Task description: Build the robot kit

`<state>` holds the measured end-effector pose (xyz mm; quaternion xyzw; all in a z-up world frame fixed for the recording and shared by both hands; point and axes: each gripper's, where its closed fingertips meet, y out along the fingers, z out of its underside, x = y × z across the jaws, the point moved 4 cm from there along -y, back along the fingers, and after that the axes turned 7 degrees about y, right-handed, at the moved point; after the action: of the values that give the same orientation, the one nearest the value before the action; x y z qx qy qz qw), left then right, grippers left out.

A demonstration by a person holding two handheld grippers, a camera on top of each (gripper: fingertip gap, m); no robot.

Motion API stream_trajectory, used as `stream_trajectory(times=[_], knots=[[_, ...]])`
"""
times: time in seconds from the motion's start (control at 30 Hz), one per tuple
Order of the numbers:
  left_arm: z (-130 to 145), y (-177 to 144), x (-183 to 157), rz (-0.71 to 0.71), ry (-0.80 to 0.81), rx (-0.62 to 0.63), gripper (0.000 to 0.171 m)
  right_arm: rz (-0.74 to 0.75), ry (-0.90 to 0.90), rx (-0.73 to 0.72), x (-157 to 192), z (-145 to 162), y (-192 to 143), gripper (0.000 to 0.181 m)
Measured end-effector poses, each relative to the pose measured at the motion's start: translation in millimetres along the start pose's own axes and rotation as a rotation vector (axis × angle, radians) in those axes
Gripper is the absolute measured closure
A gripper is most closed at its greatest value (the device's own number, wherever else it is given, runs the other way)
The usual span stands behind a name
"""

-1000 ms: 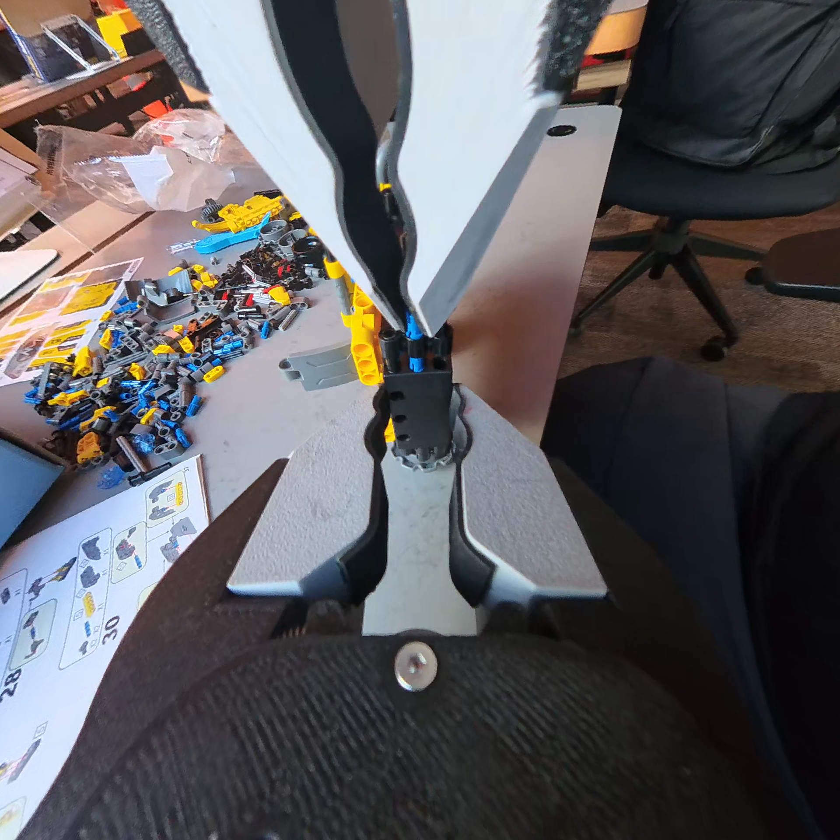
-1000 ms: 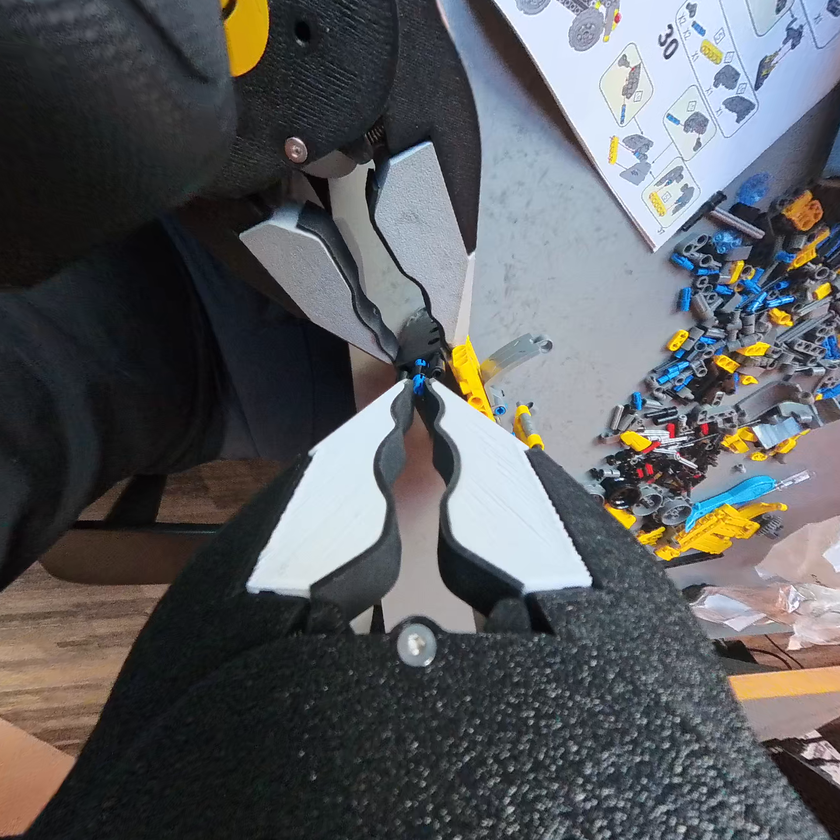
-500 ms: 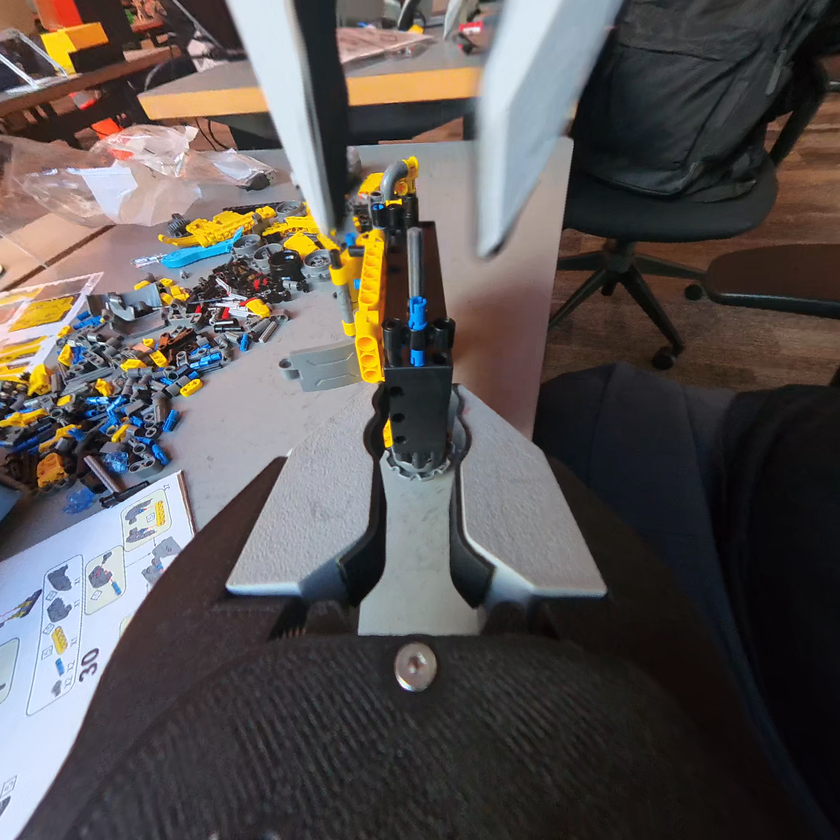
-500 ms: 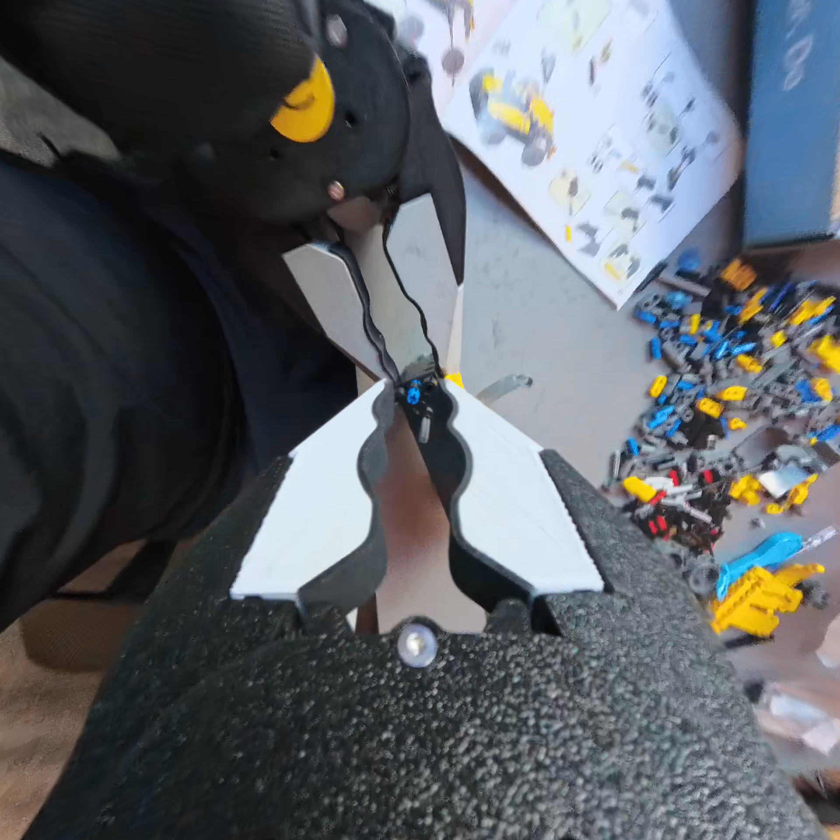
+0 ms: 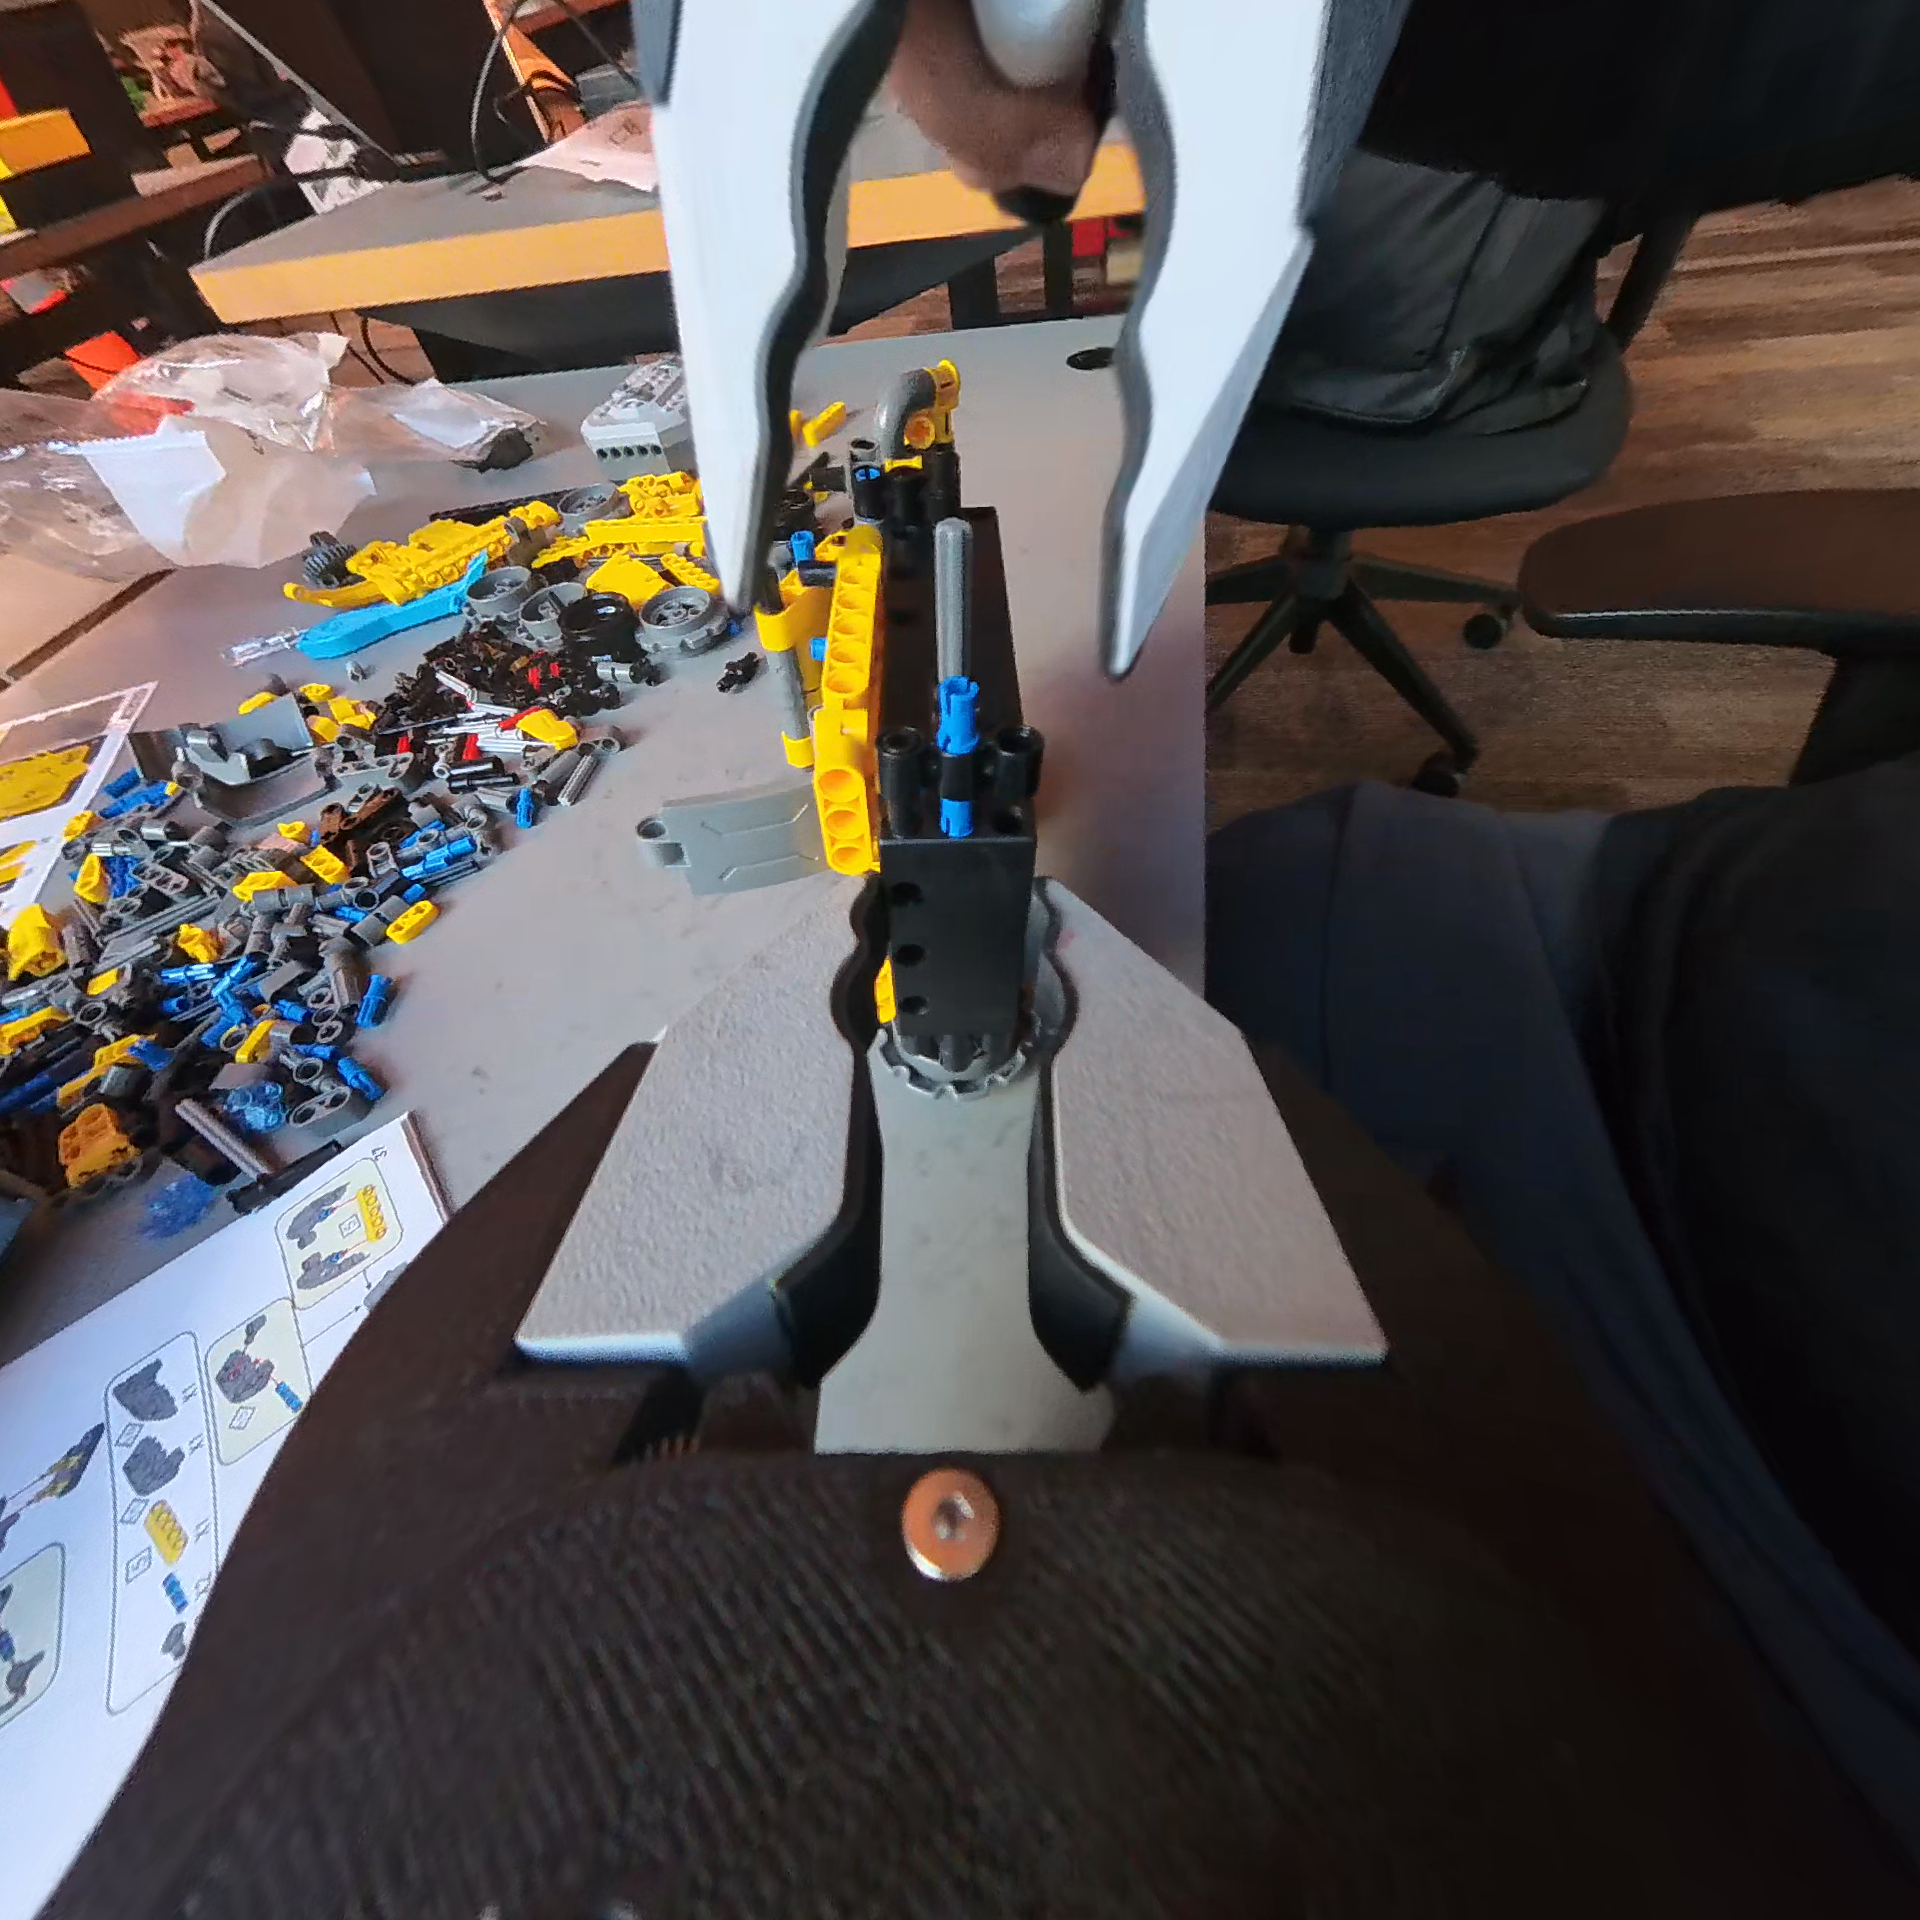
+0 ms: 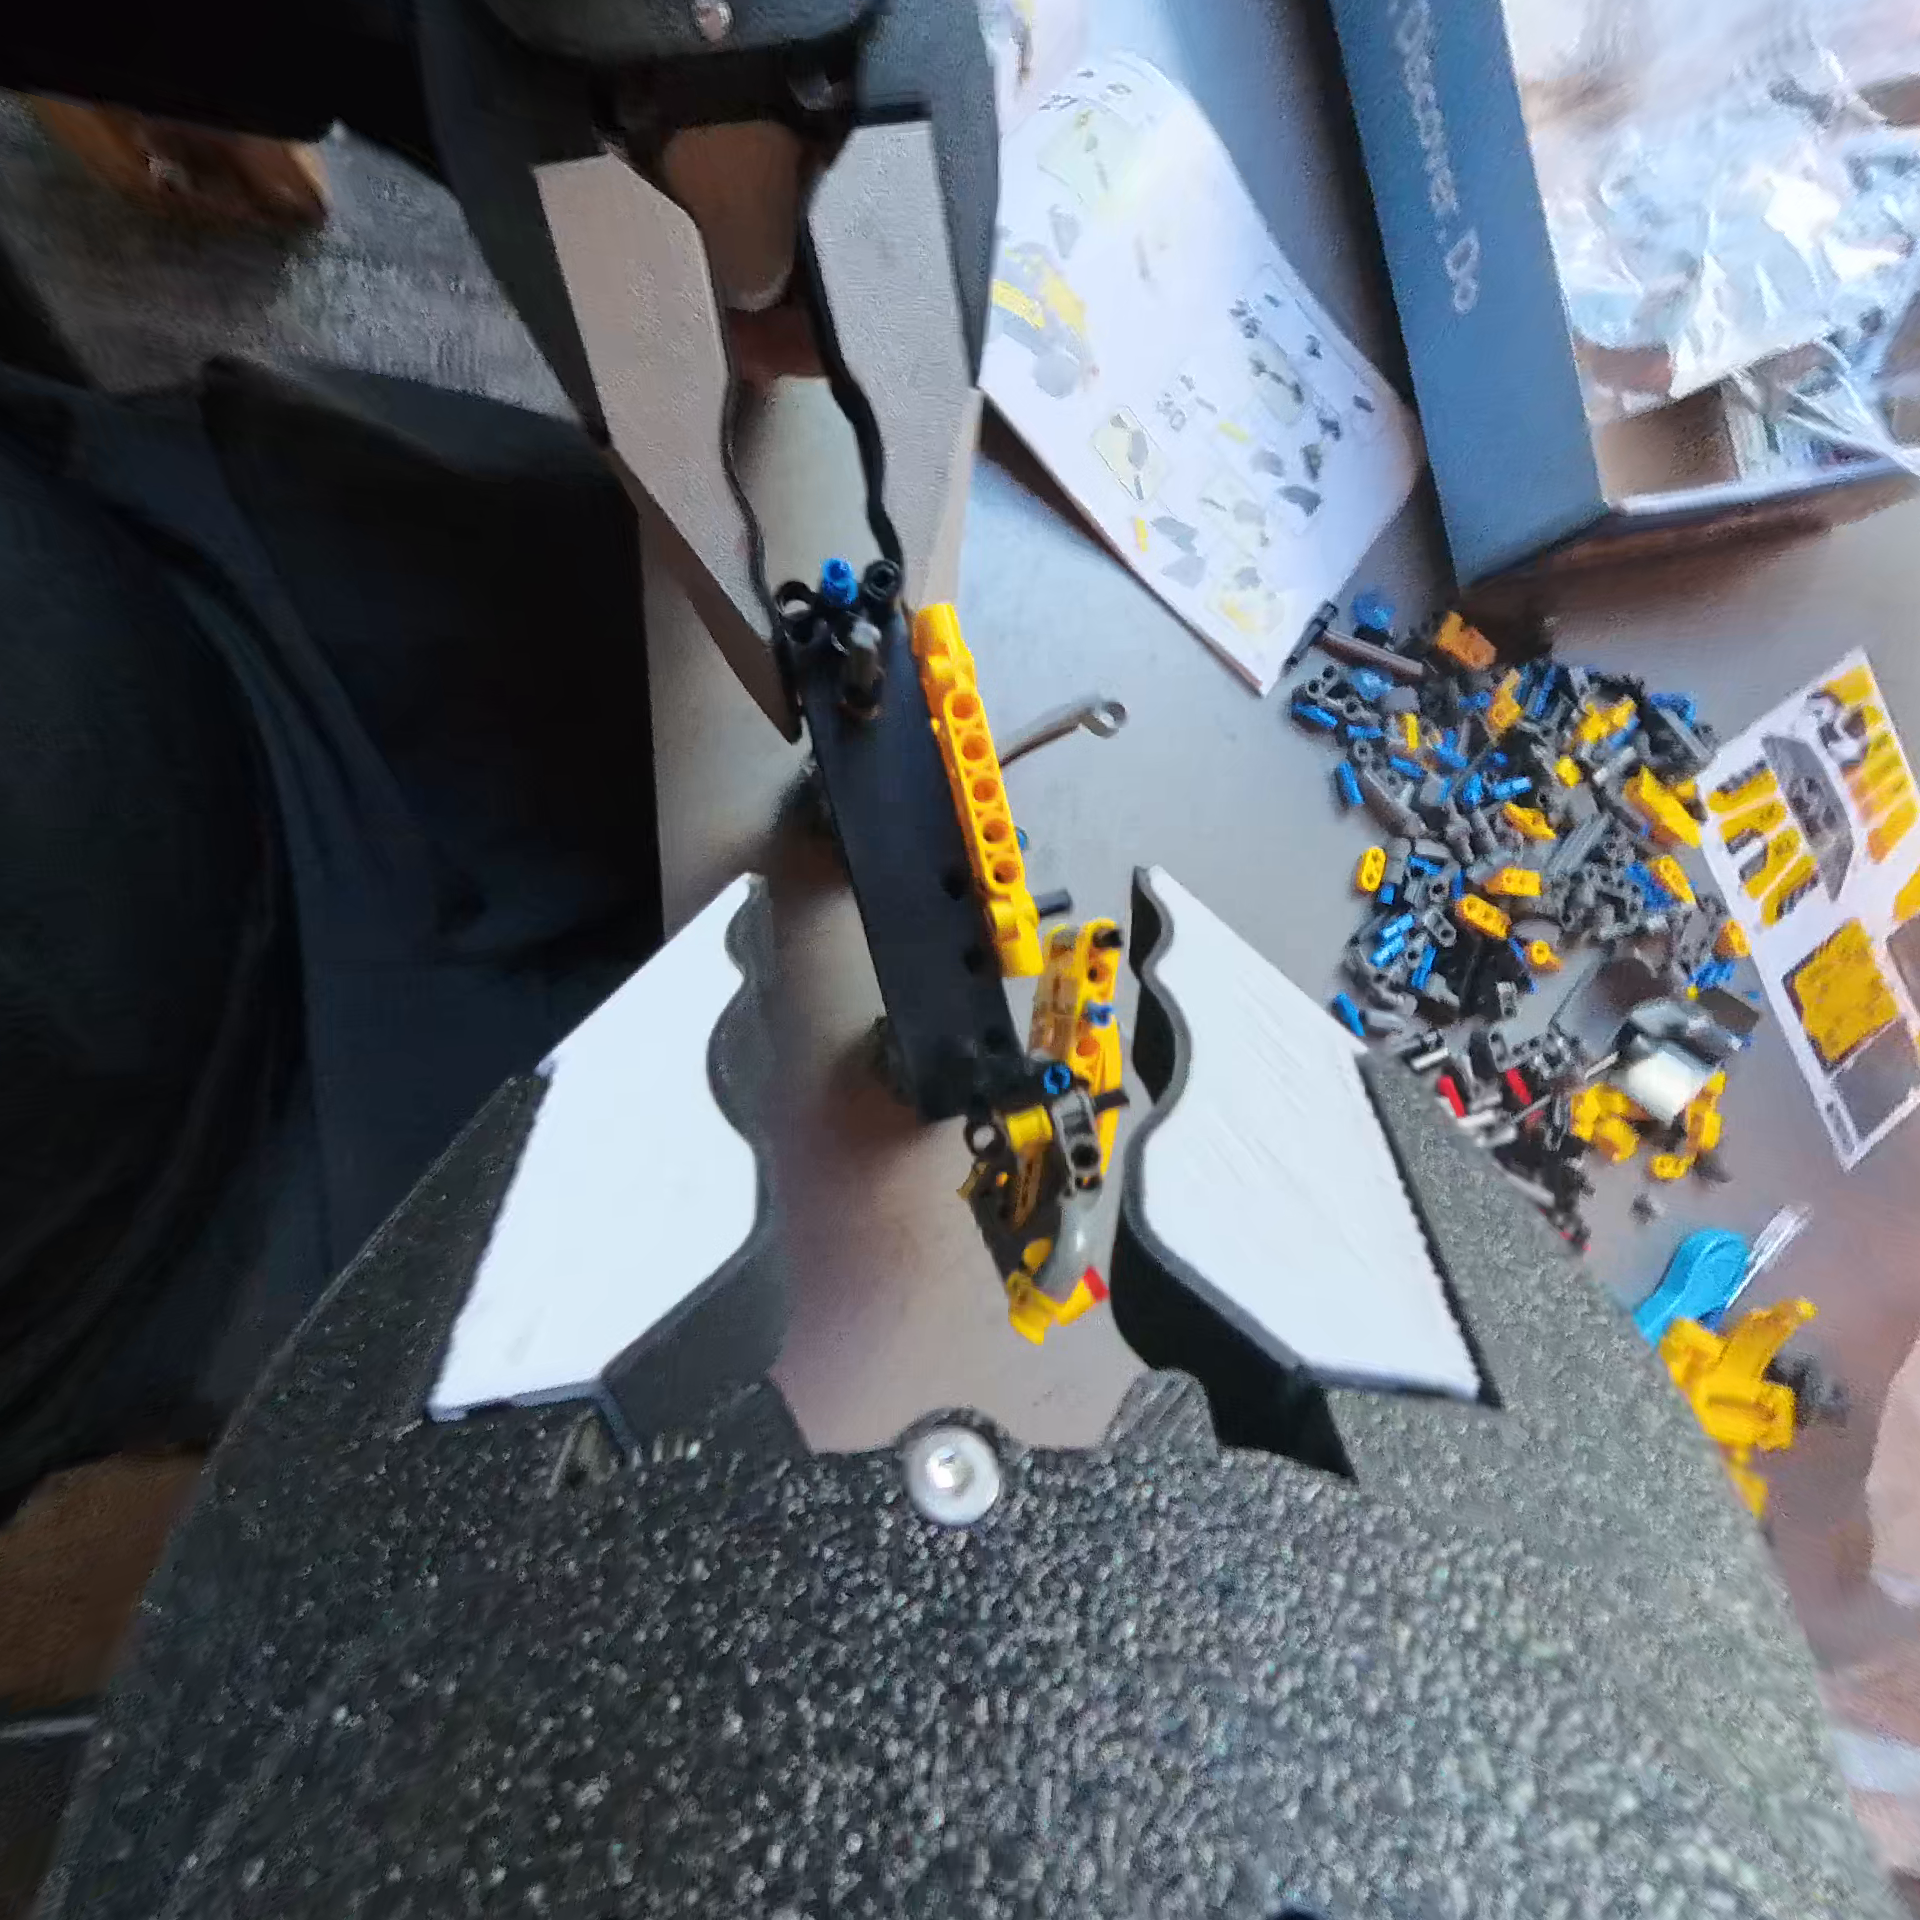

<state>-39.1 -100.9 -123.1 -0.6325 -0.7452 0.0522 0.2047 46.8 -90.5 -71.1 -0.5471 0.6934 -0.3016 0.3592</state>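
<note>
My left gripper point(image 5: 954, 925) is shut on the near end of a long black and yellow brick assembly point(image 5: 951, 727), which points away over the grey table point(image 5: 582, 935). A blue pin point(image 5: 954, 727) and a grey axle point(image 5: 948, 592) stand out of its top. My right gripper point(image 6: 940, 894) is open and empty, its fingers spread to either side of the assembly point(image 6: 914, 883) without touching it. It also shows in the left wrist view point(image 5: 925, 634), hanging above the far end. The left gripper shows in the right wrist view point(image 6: 831, 644), clamped on the assembly's end.
A heap of loose blue, yellow, grey and black brick parts point(image 5: 239, 914) covers the table's left. Instruction sheets point(image 5: 156, 1403) lie near me. Clear plastic bags point(image 5: 208, 468) sit at the back left. A blue box point(image 6: 1475, 312) stands by the sheets. Office chairs point(image 5: 1403, 436) and a person's dark-clothed legs point(image 5: 1558, 1143) are right.
My right gripper has let go of the blue pin on top of the assembly, opened wide and drawn back along the assembly toward its far end. The left gripper keeps its hold.
</note>
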Motion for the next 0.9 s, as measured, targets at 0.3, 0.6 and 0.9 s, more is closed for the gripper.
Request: stream_trajectory(times=[0.3, 0.6, 0.9], knots=[[0, -5, 1, -0.04, -0.055, -0.001, 0.149, -0.059, -0.096, 0.129, -1, 2, 26, 0.142], [-36, -40, 5, -0.097, -0.115, -0.08, 0.146, -0.051, -0.087, 0.101, 1, 3, 26, 0.143], [-41, -29, 8, -0.031, -0.134, 0.017, 0.145, -0.059, -0.089, 0.089, 1, 3, 26, 0.143]])
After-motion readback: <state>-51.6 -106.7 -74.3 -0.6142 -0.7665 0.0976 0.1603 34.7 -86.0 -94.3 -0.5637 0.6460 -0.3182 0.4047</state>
